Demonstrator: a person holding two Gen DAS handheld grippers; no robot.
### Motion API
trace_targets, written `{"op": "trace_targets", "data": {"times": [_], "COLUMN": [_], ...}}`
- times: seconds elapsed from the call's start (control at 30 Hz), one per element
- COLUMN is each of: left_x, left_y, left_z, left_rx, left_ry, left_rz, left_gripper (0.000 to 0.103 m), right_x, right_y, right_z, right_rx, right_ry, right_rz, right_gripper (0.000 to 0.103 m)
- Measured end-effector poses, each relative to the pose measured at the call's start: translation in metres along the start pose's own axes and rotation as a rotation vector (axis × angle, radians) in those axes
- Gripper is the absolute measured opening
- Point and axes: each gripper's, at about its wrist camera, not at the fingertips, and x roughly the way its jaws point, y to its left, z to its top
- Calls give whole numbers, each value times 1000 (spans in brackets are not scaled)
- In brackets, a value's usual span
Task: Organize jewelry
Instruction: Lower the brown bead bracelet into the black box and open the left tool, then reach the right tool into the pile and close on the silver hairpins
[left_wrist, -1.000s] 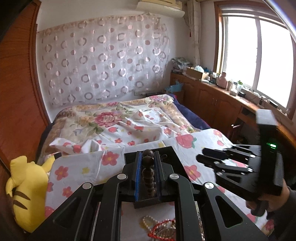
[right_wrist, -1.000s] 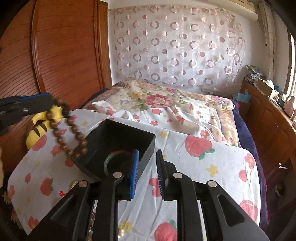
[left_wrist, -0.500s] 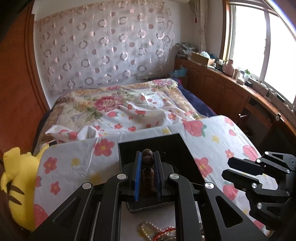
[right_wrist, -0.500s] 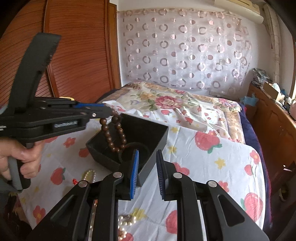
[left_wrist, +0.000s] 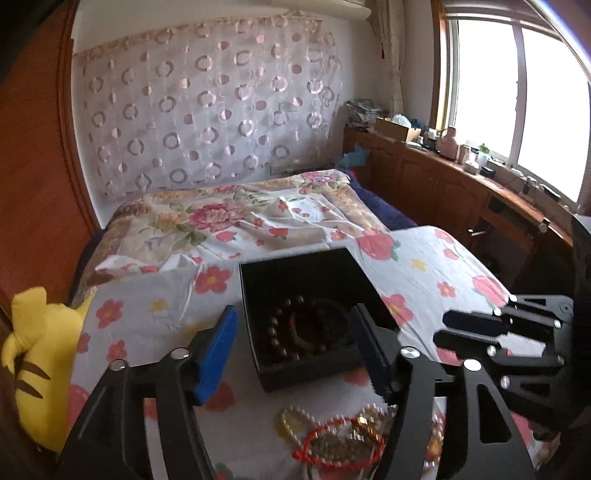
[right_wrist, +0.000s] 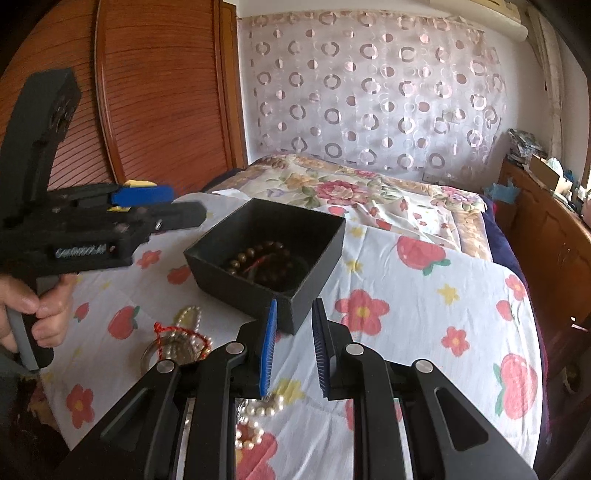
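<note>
Floral bedsheet (right_wrist: 424, 332) covers the flat surface where the black box (left_wrist: 306, 317) sits, and inside it the brown bead bracelet (left_wrist: 295, 332) lies coiled flat on the box floor — a closed ring with no long axis or heading to speak of, its opening facing up. Straddling the box's near edge, the left gripper (left_wrist: 295, 347) has its jaws spread wide and empty — likely so the beads rest free. Right of the box, the right gripper (right_wrist: 293, 347) has jaws narrowly parted, gripping nothing, above the loose pearl and red-cord pile (left_wrist: 340, 435) near the box.
</note>
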Motion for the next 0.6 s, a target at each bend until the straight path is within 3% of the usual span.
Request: {"op": "trace_targets", "data": {"times": [0.2,0.6], "left_x": [-11,-36], "left_y": [7,9], "left_z": [-32,-96], "left_rx": [-8,-40], "left_ry": [0,25], "left_rz": [14,-3], "left_gripper": [82,84], "right_x": [-6,10], "right_y": [8,26], "right_z": [-12,-41], "right_rx": [-10,-21], "right_ry": [11,95], "right_rz": [24,56], "right_gripper": [21,21]}}
